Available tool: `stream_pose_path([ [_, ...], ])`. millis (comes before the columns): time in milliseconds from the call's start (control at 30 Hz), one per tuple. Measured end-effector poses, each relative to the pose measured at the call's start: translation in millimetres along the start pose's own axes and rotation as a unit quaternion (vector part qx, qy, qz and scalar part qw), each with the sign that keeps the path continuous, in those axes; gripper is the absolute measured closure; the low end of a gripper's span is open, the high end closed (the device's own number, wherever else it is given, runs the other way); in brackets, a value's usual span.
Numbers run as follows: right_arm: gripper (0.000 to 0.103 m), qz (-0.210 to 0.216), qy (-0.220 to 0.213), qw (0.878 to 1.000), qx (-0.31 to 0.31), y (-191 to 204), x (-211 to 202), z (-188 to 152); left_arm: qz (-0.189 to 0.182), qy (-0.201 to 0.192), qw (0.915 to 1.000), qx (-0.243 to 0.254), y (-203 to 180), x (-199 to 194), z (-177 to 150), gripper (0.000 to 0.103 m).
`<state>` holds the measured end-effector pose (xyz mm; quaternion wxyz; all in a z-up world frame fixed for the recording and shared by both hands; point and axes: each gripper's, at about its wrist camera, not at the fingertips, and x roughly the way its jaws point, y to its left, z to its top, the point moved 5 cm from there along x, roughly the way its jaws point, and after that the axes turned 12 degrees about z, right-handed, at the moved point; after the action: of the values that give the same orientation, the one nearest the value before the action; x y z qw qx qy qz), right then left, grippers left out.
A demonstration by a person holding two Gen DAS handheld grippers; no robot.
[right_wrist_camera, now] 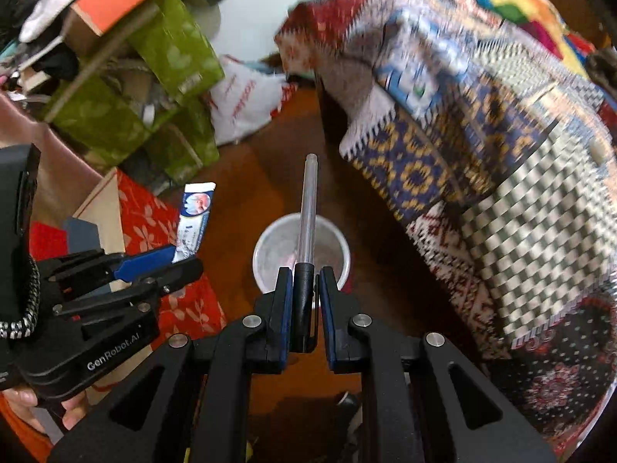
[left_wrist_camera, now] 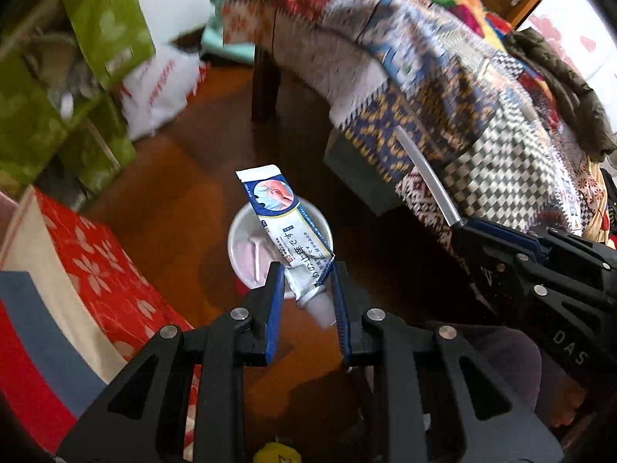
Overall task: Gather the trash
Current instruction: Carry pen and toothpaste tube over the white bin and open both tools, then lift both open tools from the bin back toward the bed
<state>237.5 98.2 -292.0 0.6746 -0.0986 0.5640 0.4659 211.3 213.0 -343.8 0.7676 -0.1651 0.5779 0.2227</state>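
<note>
My left gripper (left_wrist_camera: 306,270) is shut on a squeezed white and blue tube (left_wrist_camera: 283,223) with a pale cap, held upright above a white cup (left_wrist_camera: 239,243) on the wooden floor. My right gripper (right_wrist_camera: 302,274) is shut on a clear pen with a black grip (right_wrist_camera: 307,212), pointing forward over the same cup (right_wrist_camera: 270,254). In the right wrist view the left gripper (right_wrist_camera: 181,260) and its tube (right_wrist_camera: 194,220) sit to the left. In the left wrist view the right gripper (left_wrist_camera: 461,225) and pen (left_wrist_camera: 428,173) sit to the right.
A patterned quilt (left_wrist_camera: 443,88) hangs over furniture on the right. Green boxes (left_wrist_camera: 104,27) and a white plastic bag (left_wrist_camera: 158,85) stand at the left back. A red flowered box (left_wrist_camera: 100,258) lies on the left. The floor (left_wrist_camera: 185,193) is brown wood.
</note>
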Motion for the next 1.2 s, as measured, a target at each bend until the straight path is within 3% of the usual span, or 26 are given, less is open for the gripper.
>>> stream_pose_path([
  [200, 0.090, 0.012, 0.040, 0.999, 0.021, -9, 38, 6, 0.004, 0.046, 0.9989, -0.007, 3, 42, 3, 0.079],
  [467, 0.090, 0.022, 0.069, 0.997, 0.027, -11, 68, 26, 0.000, 0.079, 0.9967, -0.018, 6, 73, 16, 0.079],
  [633, 0.089, 0.033, 0.065, 0.997, 0.029, -10, 72, 37, 0.005, 0.077, 0.9968, -0.021, 7, 77, 28, 0.079],
  [700, 0.083, 0.033, 0.072, 0.996, 0.033, -13, 75, 40, 0.014, 0.083, 0.9961, -0.028, 12, 80, 30, 0.069],
  [867, 0.078, 0.020, 0.103, 0.993, 0.047, -19, 86, 37, 0.018, 0.088, 0.9952, -0.040, 20, 81, 28, 0.067],
  [1200, 0.078, 0.006, 0.067, 0.998, 0.000, -10, 46, 30, 0.036, 0.036, 0.9982, -0.031, 26, 31, 27, 0.067],
])
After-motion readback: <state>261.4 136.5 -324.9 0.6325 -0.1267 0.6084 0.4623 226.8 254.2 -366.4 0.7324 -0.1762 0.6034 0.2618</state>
